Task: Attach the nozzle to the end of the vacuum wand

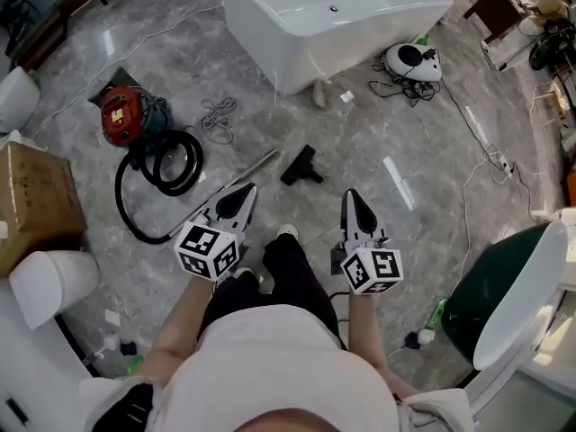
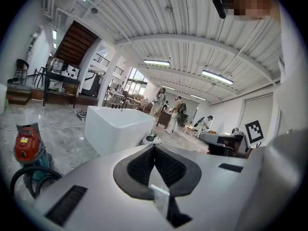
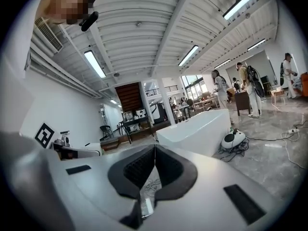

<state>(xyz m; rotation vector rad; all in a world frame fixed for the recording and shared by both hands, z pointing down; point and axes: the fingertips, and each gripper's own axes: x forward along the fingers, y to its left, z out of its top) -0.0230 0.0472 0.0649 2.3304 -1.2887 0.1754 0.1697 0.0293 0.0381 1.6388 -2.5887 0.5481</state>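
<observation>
Dark-grey padded fingers (image 2: 137, 170) of the left gripper (image 1: 241, 194) are pressed together on nothing. The right gripper (image 1: 353, 198) shows the same in its own view, its fingers (image 3: 132, 172) closed and empty. Both are held out over the marbled floor (image 1: 360, 124) in front of the person. Just past the left gripper's tips lies the vacuum wand (image 1: 256, 166), a metal tube flat on the floor. Its long axis runs diagonally, from beside that gripper away and to the right. Its far, free end stops just short of the black nozzle (image 1: 301, 166), which lies beside it, not joined, ahead of the gap between the two grippers. To my eye the left gripper is the better placed for the wand and the right for the nozzle. Farther off to the left the black hose (image 1: 166, 165) coils back to the red vacuum (image 1: 121, 115), and beyond them all stands a white bathtub (image 1: 333, 16).
</observation>
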